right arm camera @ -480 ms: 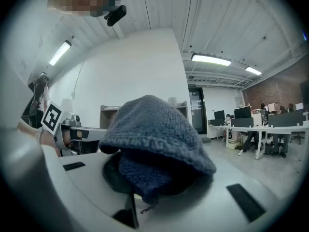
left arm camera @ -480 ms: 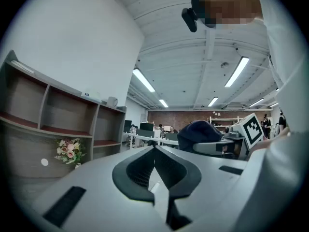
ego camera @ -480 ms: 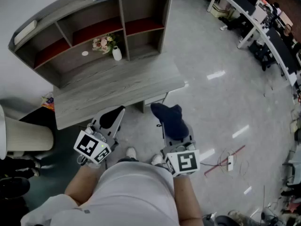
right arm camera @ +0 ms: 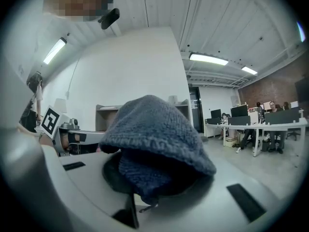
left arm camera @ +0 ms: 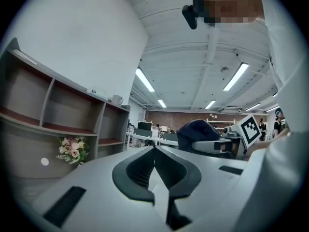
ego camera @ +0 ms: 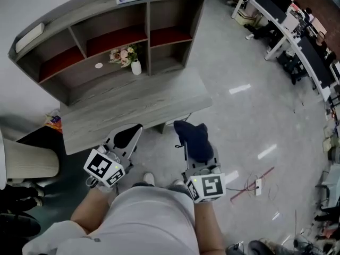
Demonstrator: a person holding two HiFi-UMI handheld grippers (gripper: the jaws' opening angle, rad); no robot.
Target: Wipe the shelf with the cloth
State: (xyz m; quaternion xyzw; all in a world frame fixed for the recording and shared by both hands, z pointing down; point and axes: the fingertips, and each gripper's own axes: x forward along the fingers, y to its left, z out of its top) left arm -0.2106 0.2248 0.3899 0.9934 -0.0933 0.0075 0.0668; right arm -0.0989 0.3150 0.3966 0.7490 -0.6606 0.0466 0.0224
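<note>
Left gripper [left arm camera: 154,151]: jaws together, nothing in them. Right gripper [ego camera: 188,145]: clamped on the dark knit cloth [right arm camera: 159,134], which bunches over the jaw tips. It's short of the desk [ego camera: 133,108] and well apart from the shelf [ego camera: 147,28]. Cloth looks soft, light, floppy and grippy; pinching a bunched fold should do. Flower vase [ego camera: 136,67] in a shelf bay looks tippy.

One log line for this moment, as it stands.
left gripper: shut, empty | right gripper: shut on cloth | shelf: ahead, not yet touched
</note>
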